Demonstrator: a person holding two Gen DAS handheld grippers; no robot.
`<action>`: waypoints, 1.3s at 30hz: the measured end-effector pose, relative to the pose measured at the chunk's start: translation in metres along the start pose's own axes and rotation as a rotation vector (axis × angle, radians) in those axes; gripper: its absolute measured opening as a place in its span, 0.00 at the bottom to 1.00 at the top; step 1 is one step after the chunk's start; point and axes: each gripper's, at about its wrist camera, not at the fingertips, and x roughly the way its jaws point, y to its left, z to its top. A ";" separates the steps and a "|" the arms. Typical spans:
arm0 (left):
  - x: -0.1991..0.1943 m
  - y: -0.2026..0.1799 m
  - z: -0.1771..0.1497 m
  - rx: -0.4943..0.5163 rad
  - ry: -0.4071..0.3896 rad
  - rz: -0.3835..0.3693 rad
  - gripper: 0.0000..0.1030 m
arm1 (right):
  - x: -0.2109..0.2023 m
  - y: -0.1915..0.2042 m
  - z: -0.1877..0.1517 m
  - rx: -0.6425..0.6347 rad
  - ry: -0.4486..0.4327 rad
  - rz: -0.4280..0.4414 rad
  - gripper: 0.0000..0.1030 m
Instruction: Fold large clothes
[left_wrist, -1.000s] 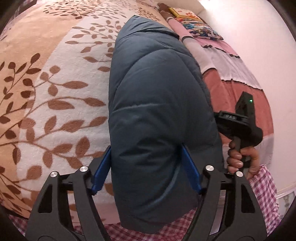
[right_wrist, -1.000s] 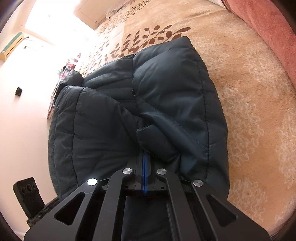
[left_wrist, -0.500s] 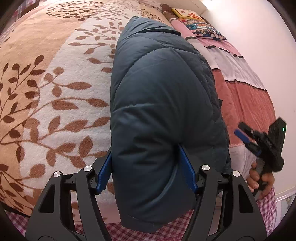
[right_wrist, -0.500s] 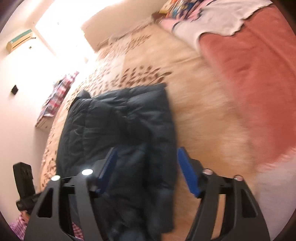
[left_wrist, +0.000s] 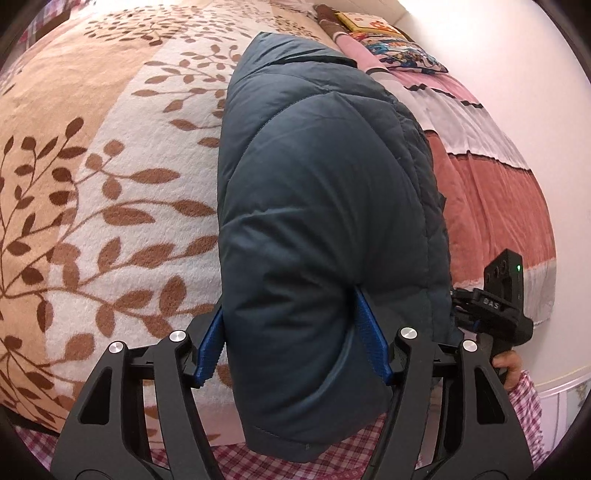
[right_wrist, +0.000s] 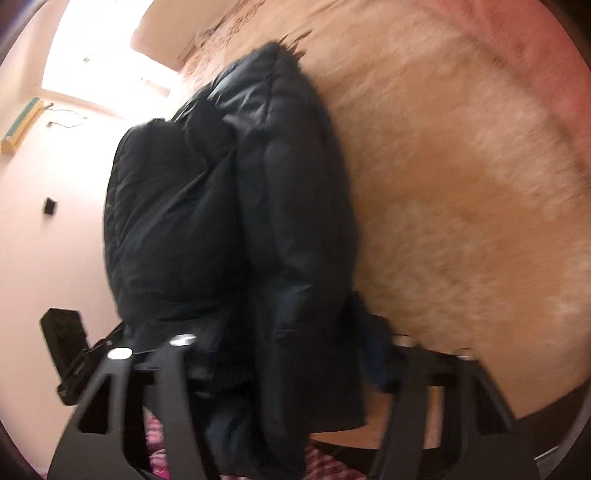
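Observation:
A dark blue puffer jacket (left_wrist: 325, 206) lies folded into a thick bundle on a leaf-patterned blanket (left_wrist: 110, 177). My left gripper (left_wrist: 291, 343) is open, its blue pads on either side of the bundle's near end. In the blurred right wrist view the jacket (right_wrist: 236, 229) fills the middle, and my right gripper (right_wrist: 288, 365) is open wide around its near edge. The right gripper also shows in the left wrist view (left_wrist: 495, 314), held in a hand at the jacket's right side.
A pink and red blanket (left_wrist: 491, 192) lies right of the jacket, with patterned pillows (left_wrist: 391, 48) at the far end. A pale wall (left_wrist: 535, 92) runs along the right. Checked pink fabric (left_wrist: 332, 465) hangs at the bed's near edge.
My right gripper let go of the jacket's edge, opened wide, swung away and has come back around the jacket's near edge. My left gripper stays open around the bundle.

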 end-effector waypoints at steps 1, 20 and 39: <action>-0.001 0.000 0.000 0.007 -0.002 0.002 0.60 | 0.002 0.002 0.001 -0.012 0.006 -0.007 0.39; -0.055 0.032 0.027 0.089 -0.173 0.093 0.48 | 0.028 0.093 -0.022 -0.272 -0.102 -0.047 0.13; -0.098 0.147 0.049 -0.051 -0.266 0.148 0.47 | 0.109 0.197 -0.011 -0.444 -0.015 -0.097 0.13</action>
